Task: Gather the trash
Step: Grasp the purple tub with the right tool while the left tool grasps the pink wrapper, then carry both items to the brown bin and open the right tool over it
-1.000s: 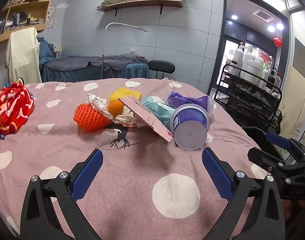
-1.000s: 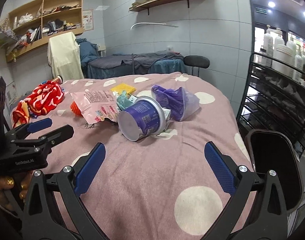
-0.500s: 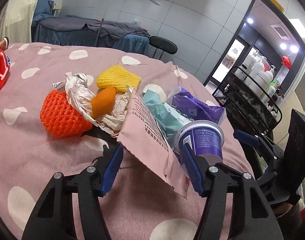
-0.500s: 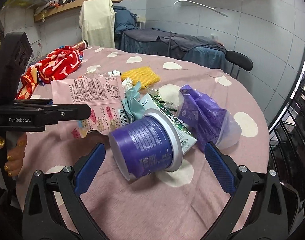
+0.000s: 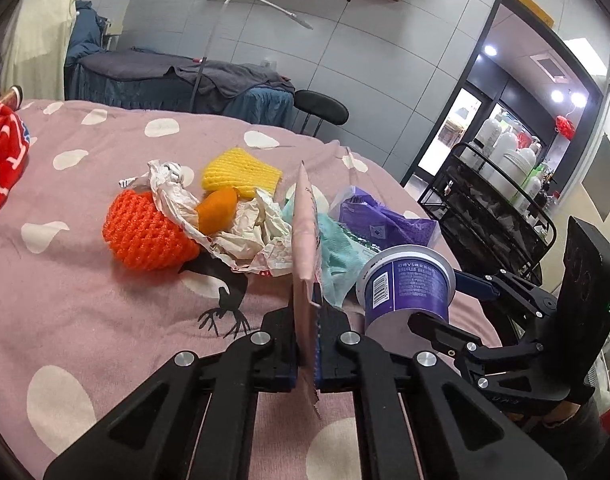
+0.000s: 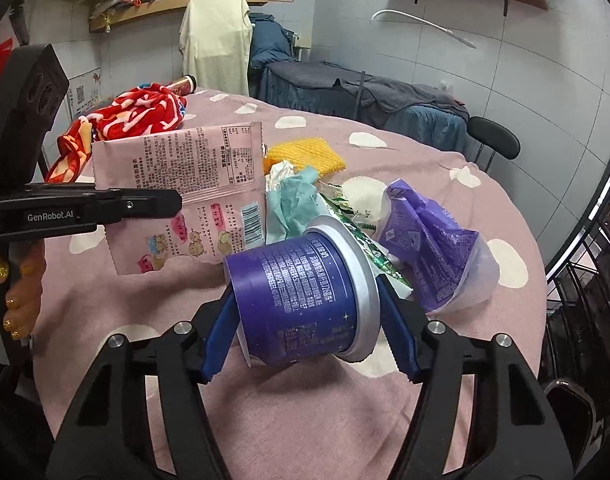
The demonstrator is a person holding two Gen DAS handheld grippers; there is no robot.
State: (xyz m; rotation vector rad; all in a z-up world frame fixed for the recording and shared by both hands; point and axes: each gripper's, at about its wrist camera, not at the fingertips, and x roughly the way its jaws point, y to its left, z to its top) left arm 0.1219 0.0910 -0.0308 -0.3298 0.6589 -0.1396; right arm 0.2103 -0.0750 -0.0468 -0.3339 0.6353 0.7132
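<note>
Left wrist view. Pink spotted cloth [image 5: 105, 320] covers the worktop. Red patterned fabric [image 5: 1, 160] at far left edge. Trash pile at centre: orange foam net [image 5: 145, 236], crumpled white paper [image 5: 245, 236] with an orange piece [image 5: 217, 210] lying on it, yellow foam net [image 5: 241, 174] behind, teal tissue [image 5: 337, 252], purple bag [image 5: 385, 224] to the right.

Left tool [image 5: 307, 332]: jaws pressed together on the lower edge of the pink snack pouch [image 5: 303, 240], which stands edge-on and upright between the pads, lower centre of frame.

Purple tub [image 5: 405, 288] at right of centre, sitting between the fingers of the right tool [image 5: 437, 300], which enters from the right edge. Black wire rack [image 5: 485, 208] with white bottles at upper right.

Right wrist view. Left tool [image 6: 161, 204] comes in from the left edge, clamped on the pouch [image 6: 185, 200]; a hand [image 6: 21, 280] with gold nails at lower left. Right tool [image 6: 309, 316]: jaws closing, blue pads on either side of the tub [image 6: 301, 300], which lies on its side at centre; left pad on its base, right pad against the silver rim. Purple bag [image 6: 433, 252] just right of the tub.
</note>
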